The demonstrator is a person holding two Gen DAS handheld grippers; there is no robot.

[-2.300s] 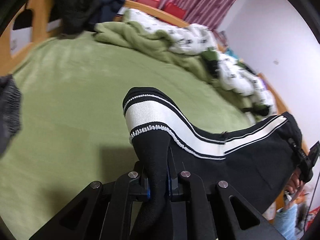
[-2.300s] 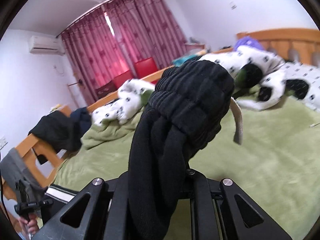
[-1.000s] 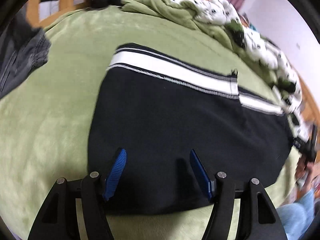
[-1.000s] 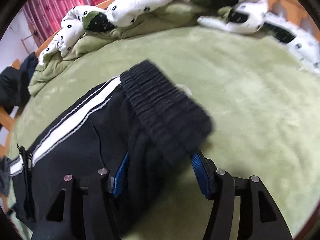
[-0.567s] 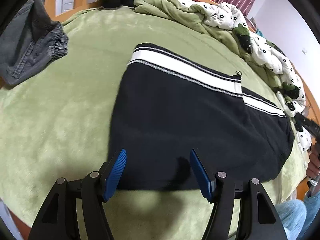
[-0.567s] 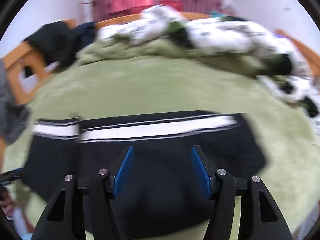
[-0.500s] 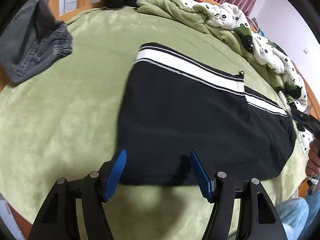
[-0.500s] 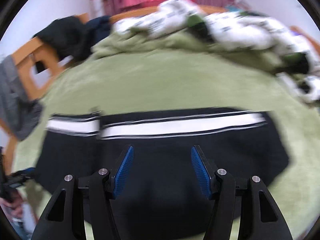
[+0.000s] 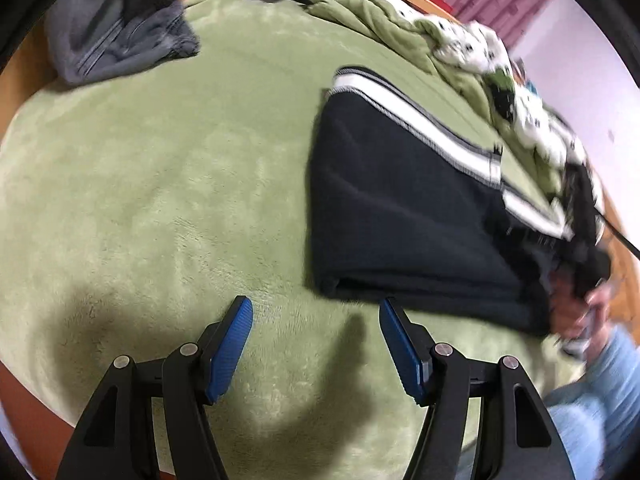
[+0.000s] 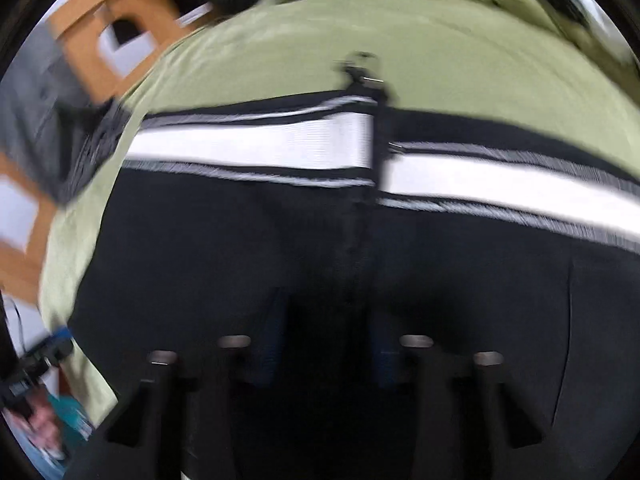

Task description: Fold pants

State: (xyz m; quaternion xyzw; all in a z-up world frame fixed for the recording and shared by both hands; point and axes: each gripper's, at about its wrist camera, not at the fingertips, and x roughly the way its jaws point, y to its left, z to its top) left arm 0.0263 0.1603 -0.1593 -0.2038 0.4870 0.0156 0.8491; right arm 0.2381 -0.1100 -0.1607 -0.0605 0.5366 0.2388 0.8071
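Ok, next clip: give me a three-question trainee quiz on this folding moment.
1. True or false: the left hand-held gripper is clamped on the black pants.
2. What colour is the blanket that the pants lie on?
3. The grey garment lies: A) on the pants, B) apart from them by the bed's edge, C) in a gripper.

Key: 1 false, it is open over bare blanket; 2 green; 3 B.

left tongs (image 9: 316, 312) spread wide, right tongs (image 10: 326, 336) parted, blurred
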